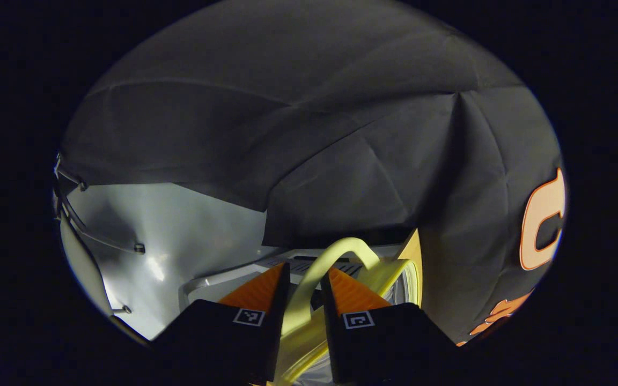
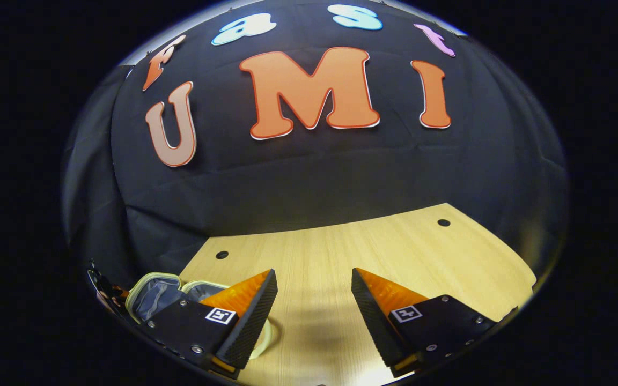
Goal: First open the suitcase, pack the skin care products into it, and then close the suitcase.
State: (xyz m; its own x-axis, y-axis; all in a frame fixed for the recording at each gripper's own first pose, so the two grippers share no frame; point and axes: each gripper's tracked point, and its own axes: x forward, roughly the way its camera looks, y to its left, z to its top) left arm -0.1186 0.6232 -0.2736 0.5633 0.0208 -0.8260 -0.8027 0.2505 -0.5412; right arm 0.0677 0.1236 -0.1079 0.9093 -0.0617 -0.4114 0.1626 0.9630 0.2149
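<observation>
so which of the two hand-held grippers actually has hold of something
The left hand-held gripper: its fingers are pinched on the pale yellow looped handle of the suitcase. The right hand-held gripper is spread open over the light wooden table, gripping nothing.

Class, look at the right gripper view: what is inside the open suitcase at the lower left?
The suitcase lies open on the table; grey lining shows in both halves. No products are visible inside, but the right gripper's finger covers part of the near half.

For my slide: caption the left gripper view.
Left gripper fingers pinching the suitcase's pale yellow handle.
</observation>
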